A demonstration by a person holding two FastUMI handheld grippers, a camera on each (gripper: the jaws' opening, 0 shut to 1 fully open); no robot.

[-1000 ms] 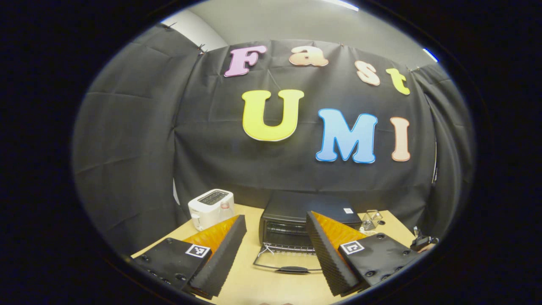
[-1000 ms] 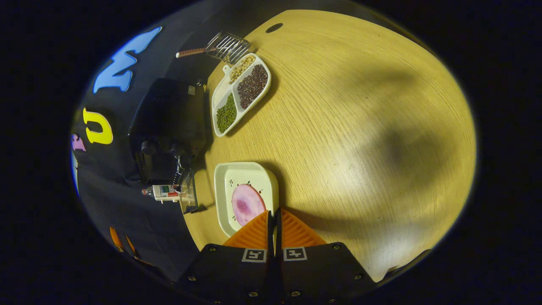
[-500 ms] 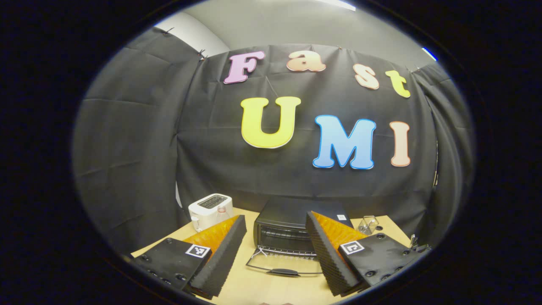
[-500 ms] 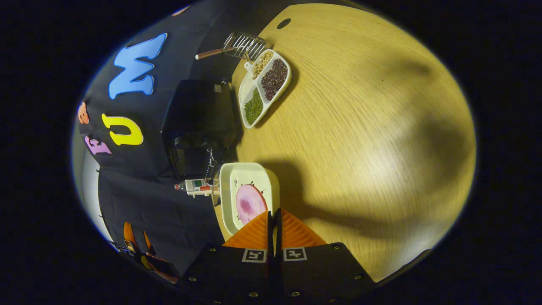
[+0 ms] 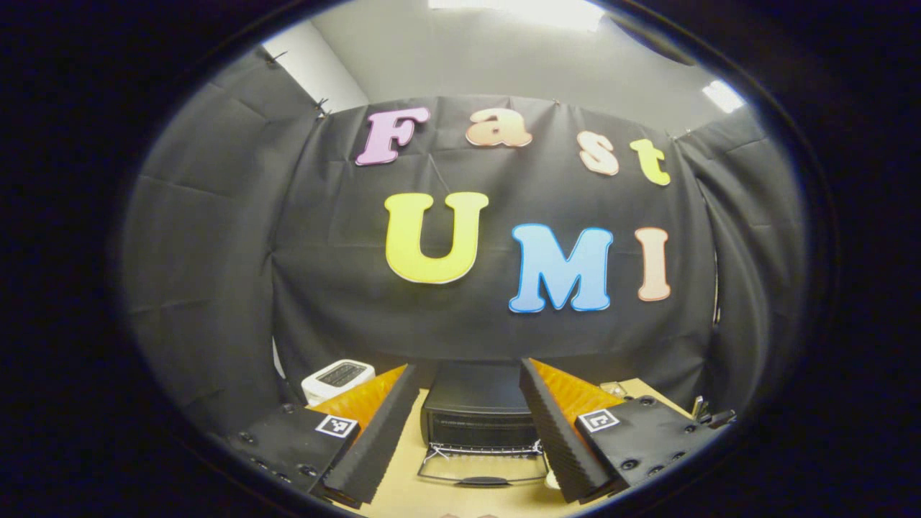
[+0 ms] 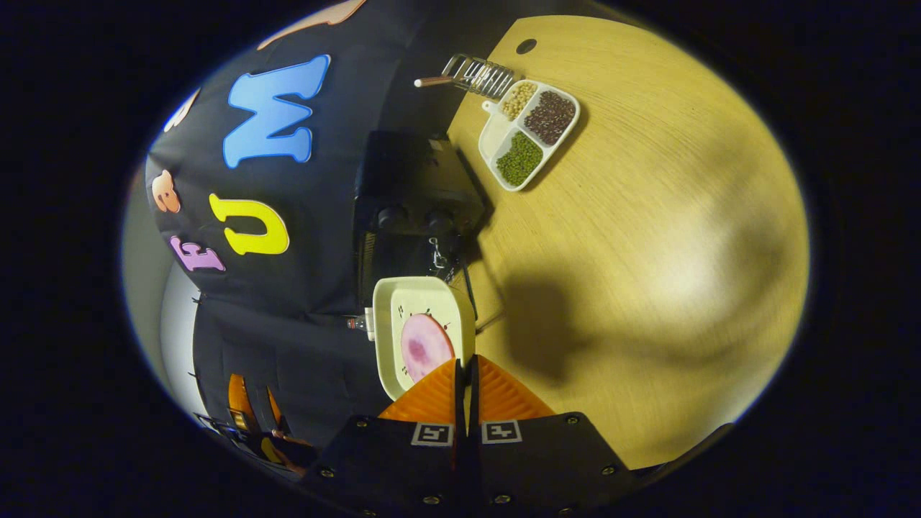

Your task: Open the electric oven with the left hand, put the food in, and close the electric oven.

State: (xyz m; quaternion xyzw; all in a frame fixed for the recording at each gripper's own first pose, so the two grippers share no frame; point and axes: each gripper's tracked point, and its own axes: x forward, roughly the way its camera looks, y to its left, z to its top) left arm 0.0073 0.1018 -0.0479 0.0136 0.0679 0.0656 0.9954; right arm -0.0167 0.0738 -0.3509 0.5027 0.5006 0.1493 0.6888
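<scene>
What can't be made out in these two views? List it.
- Oven cavity, left gripper view: dark, contents unreadable.
- Near rim of the plate, right gripper view: covered by the right gripper.
- Oven knobs, right gripper view: too small and dark to read.
- Toaster, left gripper view: partly behind the left gripper.

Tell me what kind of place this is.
Probably a mock kitchen set in a cloth-walled recording booth: a wooden table holds an electric oven, a toaster and a divided dish of beans.
</scene>
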